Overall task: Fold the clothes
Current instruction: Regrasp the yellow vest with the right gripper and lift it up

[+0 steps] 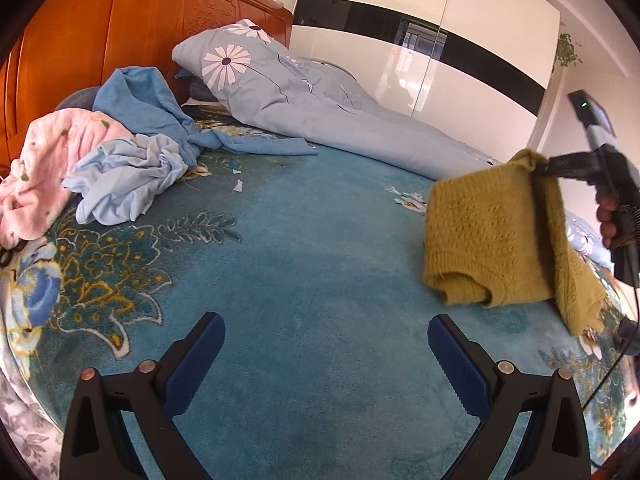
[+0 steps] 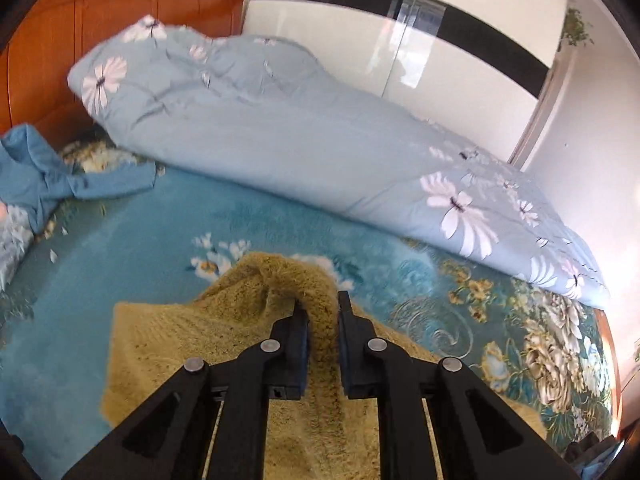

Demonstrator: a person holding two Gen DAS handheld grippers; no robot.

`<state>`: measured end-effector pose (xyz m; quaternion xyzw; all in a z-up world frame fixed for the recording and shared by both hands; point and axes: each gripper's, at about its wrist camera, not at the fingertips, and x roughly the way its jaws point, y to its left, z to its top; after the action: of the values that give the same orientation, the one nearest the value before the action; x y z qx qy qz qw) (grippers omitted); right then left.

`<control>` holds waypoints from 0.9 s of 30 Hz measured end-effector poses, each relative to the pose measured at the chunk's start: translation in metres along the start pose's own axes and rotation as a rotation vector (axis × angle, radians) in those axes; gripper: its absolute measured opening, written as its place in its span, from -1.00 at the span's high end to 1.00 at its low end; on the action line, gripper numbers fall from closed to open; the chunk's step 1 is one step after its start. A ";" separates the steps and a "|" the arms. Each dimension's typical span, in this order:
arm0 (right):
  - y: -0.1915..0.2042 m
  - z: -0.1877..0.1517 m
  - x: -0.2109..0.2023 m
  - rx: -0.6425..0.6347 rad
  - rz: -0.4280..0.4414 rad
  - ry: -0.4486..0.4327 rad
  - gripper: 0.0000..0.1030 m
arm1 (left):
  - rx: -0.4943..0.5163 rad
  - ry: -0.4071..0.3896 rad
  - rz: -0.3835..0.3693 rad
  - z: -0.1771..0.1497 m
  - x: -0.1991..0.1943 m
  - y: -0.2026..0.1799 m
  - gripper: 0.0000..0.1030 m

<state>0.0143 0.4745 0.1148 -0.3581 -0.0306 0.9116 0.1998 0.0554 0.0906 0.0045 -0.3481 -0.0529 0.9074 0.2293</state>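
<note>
Right gripper (image 2: 322, 308) clamping mustard knit sweater (image 1: 492, 236), folded, draped, hanging

The left gripper (image 1: 326, 344) points downward with its jaws spread wide and nothing between them. The right gripper (image 2: 323, 312) is clamped on a fold of the mustard knit (image 2: 316, 280), which hangs lifted from its tips; a hand (image 1: 608, 216) grasps its handle.
</note>
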 end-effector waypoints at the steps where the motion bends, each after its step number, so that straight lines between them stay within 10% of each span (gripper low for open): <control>1: -0.009 0.010 -0.023 0.025 0.005 -0.046 0.76 | -0.011 -0.008 -0.006 0.001 -0.006 0.001 -1.00; 15: 0.000 0.098 -0.233 0.134 0.294 -0.366 0.76 | -0.144 -0.086 -0.048 0.016 -0.076 0.019 -1.00; 27: -0.075 0.081 -0.197 0.343 0.389 -0.315 0.76 | -0.106 -0.097 0.008 0.027 -0.079 0.024 -1.00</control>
<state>0.1170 0.4745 0.3161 -0.1722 0.1624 0.9689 0.0718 0.0803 0.0353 0.0665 -0.3156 -0.1107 0.9201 0.2038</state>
